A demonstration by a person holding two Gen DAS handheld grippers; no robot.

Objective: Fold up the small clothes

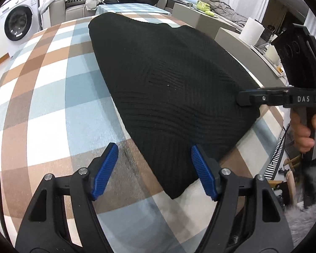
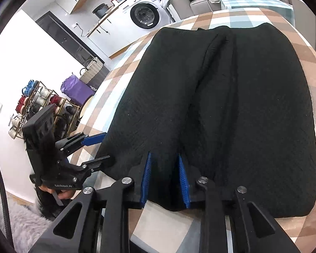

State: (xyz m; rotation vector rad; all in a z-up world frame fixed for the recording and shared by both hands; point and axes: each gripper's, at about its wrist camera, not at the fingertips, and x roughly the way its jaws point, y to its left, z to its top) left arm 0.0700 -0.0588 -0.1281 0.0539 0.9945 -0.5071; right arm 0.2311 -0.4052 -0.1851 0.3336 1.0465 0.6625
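Straddling the black knit garment [image 2: 231, 116] hem, my right gripper [image 2: 165, 177] is pinching nothing yet; my left gripper [image 1: 153, 168] is gaping, its view alone showing a paper-towel roll [image 1: 251, 32].

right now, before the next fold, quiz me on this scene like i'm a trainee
1. True or false: the left gripper has its jaws shut.
2. The black knitted garment lies on: A) a bare wooden board; B) the brown, blue and white checked tablecloth; C) a grey sofa.
3. Which white appliance stands beyond the far edge of that cloth?
Key: 1 false, the jaws stand open; 2 B; 3 the white front-loading washing machine.
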